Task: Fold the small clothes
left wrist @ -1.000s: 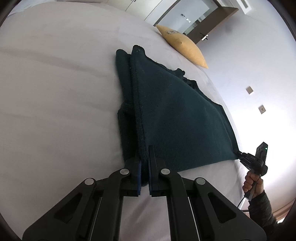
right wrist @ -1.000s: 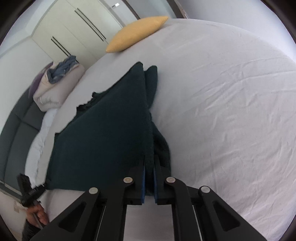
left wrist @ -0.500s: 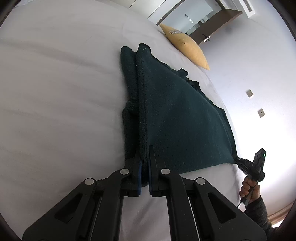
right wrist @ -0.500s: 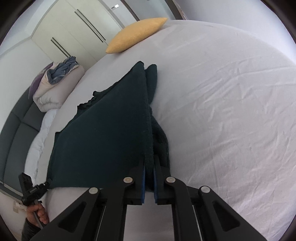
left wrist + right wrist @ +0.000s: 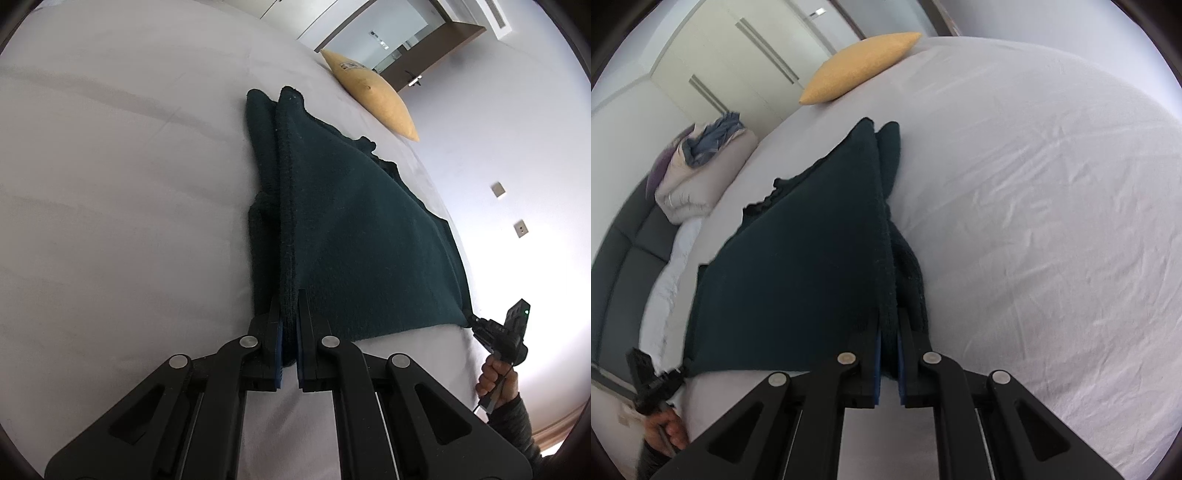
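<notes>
A dark teal knitted garment is stretched in a taut sheet above the white bed, its far end resting on the sheet. My left gripper is shut on one near corner of it. My right gripper is shut on the other near corner of the garment. Each gripper shows small in the other's view, the right one in the left wrist view and the left one in the right wrist view, pinching the cloth. A lower fold of the cloth hangs beside the lifted layer.
A yellow pillow lies at the far side of the bed, also seen in the right wrist view. A rolled duvet with clothes sits on a dark headboard. White wardrobes stand behind.
Both grippers have kept their hold on the garment and shifted slightly, drawing the cloth a little tauter and higher; the views have tilted a bit.
</notes>
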### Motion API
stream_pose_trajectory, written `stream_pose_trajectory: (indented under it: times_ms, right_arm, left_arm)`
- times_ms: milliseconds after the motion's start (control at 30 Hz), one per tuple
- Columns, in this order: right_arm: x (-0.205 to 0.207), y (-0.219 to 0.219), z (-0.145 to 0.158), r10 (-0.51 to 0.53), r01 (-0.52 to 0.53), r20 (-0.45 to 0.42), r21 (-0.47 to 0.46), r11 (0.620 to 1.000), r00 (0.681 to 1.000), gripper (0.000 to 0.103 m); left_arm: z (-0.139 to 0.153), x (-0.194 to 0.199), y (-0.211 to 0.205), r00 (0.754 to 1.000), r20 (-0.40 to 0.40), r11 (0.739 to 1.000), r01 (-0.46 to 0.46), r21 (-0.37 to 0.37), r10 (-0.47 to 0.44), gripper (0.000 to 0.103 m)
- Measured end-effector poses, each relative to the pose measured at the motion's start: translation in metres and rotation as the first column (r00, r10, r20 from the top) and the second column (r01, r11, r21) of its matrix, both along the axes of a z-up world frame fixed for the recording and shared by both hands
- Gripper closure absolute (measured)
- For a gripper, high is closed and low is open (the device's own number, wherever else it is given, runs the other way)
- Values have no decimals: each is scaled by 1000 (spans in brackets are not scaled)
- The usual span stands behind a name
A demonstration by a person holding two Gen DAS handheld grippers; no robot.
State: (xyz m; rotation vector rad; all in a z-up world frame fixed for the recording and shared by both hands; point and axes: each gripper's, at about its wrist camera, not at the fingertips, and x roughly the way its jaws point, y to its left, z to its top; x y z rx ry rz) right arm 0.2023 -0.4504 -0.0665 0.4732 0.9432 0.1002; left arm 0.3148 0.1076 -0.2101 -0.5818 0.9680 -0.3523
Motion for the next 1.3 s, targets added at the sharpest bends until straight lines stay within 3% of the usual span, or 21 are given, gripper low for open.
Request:
stream_pose_trajectory:
  times_ms: [67,367,467,500,533,600,633,733,800,933,1000,1067,1167,1200,1300]
  right_arm:
    - [1,3,-2,8,-8,-1,-20,1000,1000,96]
    - [-2,-10,-9,-12,11,6,82,997,1000,95]
    - [-9,-17,-1,-59,58,10,102,993,998,89]
    - [-14,-20,5,-100,99,16,81,992,995,80]
    - [-20,-23,12,-154,153,29,37,987,988,63]
    - [-28,-26,30,-214,215,89,-2,977,973,62]
    - [-29,-24,37,-207,206,113,26,978,972,62]
    - [-6,9,50,-79,56,154,150,987,985,62]
    - [21,48,48,33,-69,167,214,974,985,62]
    - [73,118,18,174,-201,107,354,913,979,62]
    - [96,151,-9,236,-237,50,395,888,970,62]
    - [107,169,-30,249,-227,-2,403,886,968,62]
    - [107,165,-41,210,-213,49,374,903,976,88]
    - [105,154,-47,184,-188,49,410,892,982,100]
    - [96,107,-49,69,-95,72,459,883,995,103]
  left_arm:
    - [-4,4,1,1000,-8,1000,-4,-12,4,99]
    - [-4,-1,18,998,-43,992,-40,-119,35,97]
    - [10,-12,24,996,-35,994,-81,-78,79,97]
    - [19,-17,28,993,-23,992,-116,-43,115,97]
    - [27,-20,30,991,-7,991,-136,-20,135,97]
    - [54,-21,29,985,74,987,-158,39,155,97]
    - [65,-17,23,985,106,988,-145,55,139,97]
    - [93,17,-28,986,169,992,-23,126,1,97]
    - [94,42,-61,981,180,987,41,156,-69,97]
    - [59,92,-108,989,91,976,98,193,-117,97]
    - [36,107,-115,995,45,968,73,241,-87,97]
    - [21,105,-105,997,48,981,49,190,-59,97]
    - [14,99,-87,996,66,990,43,135,-53,97]
    - [13,97,-82,996,69,990,47,132,-56,97]
    - [12,90,-68,996,78,993,37,112,-46,97]
